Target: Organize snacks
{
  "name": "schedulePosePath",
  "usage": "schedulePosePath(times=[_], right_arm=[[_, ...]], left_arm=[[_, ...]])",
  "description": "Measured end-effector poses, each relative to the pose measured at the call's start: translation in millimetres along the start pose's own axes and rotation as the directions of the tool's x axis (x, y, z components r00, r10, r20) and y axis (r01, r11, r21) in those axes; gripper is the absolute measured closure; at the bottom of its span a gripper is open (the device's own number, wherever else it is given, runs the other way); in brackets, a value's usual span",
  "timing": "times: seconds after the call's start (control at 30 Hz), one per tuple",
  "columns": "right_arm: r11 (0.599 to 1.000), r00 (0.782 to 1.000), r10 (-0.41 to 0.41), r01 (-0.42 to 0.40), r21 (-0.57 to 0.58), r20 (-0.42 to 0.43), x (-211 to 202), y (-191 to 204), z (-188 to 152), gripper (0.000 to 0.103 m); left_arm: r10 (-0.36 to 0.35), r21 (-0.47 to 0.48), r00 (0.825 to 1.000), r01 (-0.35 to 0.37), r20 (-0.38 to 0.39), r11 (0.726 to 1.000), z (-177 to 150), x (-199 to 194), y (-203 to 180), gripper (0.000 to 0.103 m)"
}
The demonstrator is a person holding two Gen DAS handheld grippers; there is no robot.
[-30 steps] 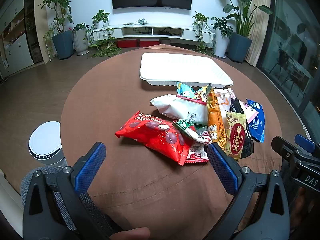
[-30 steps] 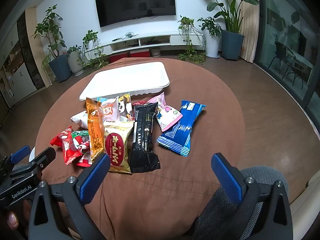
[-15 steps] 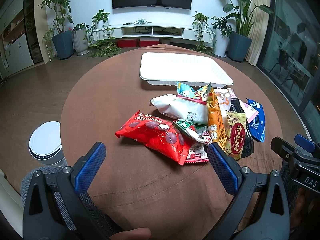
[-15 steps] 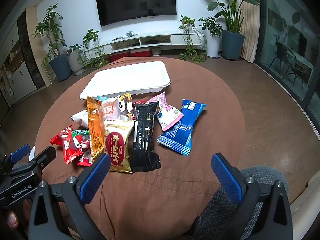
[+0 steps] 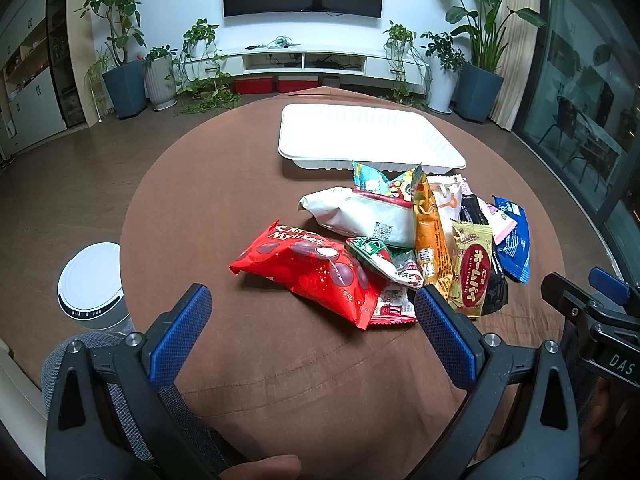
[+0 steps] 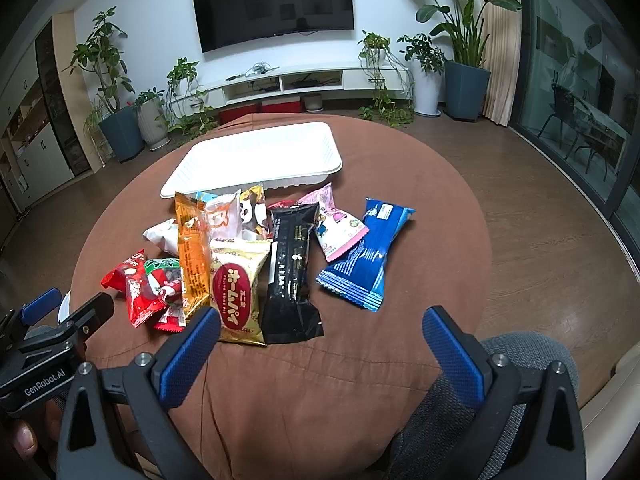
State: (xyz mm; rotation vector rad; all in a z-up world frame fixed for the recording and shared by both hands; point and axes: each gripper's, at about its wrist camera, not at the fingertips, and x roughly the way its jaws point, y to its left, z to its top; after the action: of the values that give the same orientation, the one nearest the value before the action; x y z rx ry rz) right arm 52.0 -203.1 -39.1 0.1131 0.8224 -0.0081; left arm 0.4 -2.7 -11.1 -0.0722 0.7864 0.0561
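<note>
— What does the table look like?

— Round, draped in a matte brown cloth [image 5: 248, 184] with a stitched seam near the front. At the far side sits a white rectangular tray [image 5: 360, 140], rounded corners, ribbed walls, a dull moulded finish.

— And the snacks?

— A loose heap just near of the tray, all crinkly film wrappers. On the left a puffy glossy red bag [image 5: 308, 272] with round sweets printed on it. Behind it a smooth white pillow pack [image 5: 360, 216]. An orange packet [image 6: 193, 256] stands long and narrow, leaning on its neighbours. Next to it a gold packet [image 6: 240, 292] with a red oval label, then a long shiny black bar wrapper [image 6: 291, 276], its ends crimped flat. A small pink packet [image 6: 336, 228] lies beside it, and farthest right a blue packet [image 6: 366, 260] with serrated ends, touching the pink one.

— The tongs?

— The left gripper [image 5: 312, 320] hovers at the near edge, its blue dimpled pads [image 5: 180, 332] spread wide, holding nothing. The right gripper [image 6: 320, 340] is likewise spread apart and empty, textured pads [image 6: 452, 352] flanking bare cloth just near of the black wrapper.
</note>
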Motion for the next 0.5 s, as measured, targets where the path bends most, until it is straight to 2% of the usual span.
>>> schedulePosePath(times=[0.5], right_arm=[[1.0, 1.0, 0.0, 0.0, 0.0, -0.001, 0.2, 0.4, -0.3, 0.0]], left_arm=[[0.0, 0.002, 1.0, 0.0, -0.003, 1.0, -2.2, -0.1, 0.2, 0.0]])
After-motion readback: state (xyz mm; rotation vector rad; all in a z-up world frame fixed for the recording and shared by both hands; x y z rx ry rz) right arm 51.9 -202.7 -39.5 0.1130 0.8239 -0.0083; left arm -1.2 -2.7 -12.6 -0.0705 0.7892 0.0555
